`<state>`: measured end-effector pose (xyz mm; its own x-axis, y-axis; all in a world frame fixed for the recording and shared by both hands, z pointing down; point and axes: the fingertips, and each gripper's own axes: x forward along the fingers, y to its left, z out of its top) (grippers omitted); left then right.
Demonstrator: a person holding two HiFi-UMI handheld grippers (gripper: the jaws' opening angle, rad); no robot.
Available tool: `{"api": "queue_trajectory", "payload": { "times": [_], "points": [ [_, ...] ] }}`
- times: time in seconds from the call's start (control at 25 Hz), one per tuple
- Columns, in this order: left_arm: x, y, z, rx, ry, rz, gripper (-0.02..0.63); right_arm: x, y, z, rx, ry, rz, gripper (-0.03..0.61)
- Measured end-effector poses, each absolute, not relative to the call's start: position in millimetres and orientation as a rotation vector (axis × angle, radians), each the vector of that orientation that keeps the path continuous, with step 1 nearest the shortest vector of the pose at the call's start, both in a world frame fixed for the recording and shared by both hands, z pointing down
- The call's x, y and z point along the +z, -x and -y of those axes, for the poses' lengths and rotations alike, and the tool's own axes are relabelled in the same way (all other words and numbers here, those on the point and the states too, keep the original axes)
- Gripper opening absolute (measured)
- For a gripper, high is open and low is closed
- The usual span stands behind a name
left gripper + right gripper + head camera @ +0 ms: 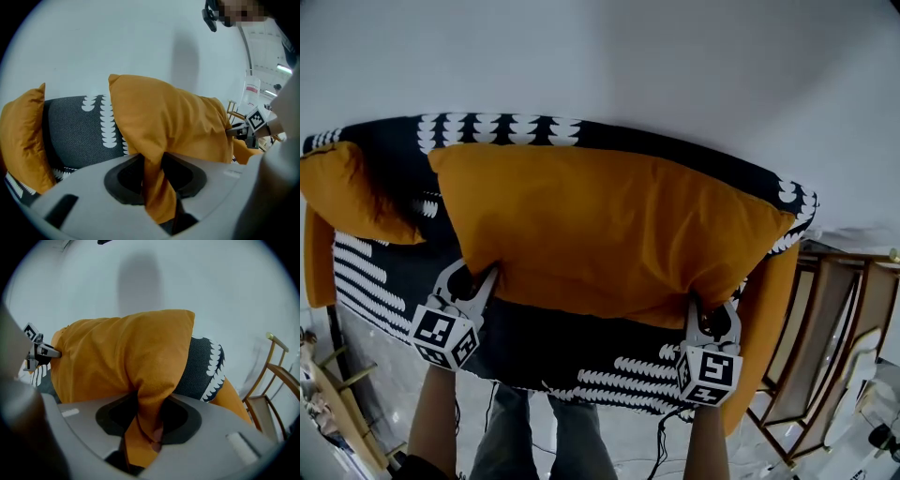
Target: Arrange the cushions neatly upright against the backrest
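A large orange cushion (pixel 600 230) stands across the dark patterned sofa backrest (pixel 502 128). My left gripper (pixel 478 281) is shut on the cushion's lower left corner, and my right gripper (pixel 710 314) is shut on its lower right corner. In the left gripper view the orange fabric (pixel 157 183) is pinched between the jaws, with the cushion (pixel 168 122) rising beyond. The right gripper view shows the same: the cushion's corner (pixel 145 427) is clamped and its body (pixel 122 352) fills the middle. A second orange cushion (pixel 347 187) leans at the sofa's left end (pixel 23 136).
A white wall (pixel 675 66) rises behind the sofa. More orange fabric (pixel 764 319) hangs at the sofa's right end. Wooden chair frames (pixel 834 319) stand to the right, also in the right gripper view (pixel 276 376). A wooden rack (pixel 337 394) sits at lower left.
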<state>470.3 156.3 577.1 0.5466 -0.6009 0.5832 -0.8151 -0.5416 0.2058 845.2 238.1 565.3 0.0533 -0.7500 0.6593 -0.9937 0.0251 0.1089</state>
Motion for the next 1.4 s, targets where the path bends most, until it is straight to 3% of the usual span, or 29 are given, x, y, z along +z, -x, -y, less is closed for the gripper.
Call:
{"api": "queue_trajectory", "payload": {
  "times": [0.4, 1.08, 1.28, 1.4],
  "points": [
    [599.7, -475.3, -149.8, 0.638, -2.309, 1.15, 0.132, 587.0, -856.6, -230.9, 0.584, -1.77, 1.747, 0.169],
    [597.0, -459.9, -151.3, 0.627, -2.305, 1.159, 0.245, 578.2, -869.0, -240.0, 0.592, -1.851, 1.667, 0.272],
    [592.3, -449.4, -159.8, 0.62, -2.3, 1.178, 0.216, 566.8, -864.2, -248.9, 0.589, -1.886, 1.666, 0.27],
    [587.8, -443.1, -167.7, 0.609, -2.3, 1.19, 0.198, 559.4, -857.4, -256.6, 0.568, -1.895, 1.666, 0.23]
  ]
}}
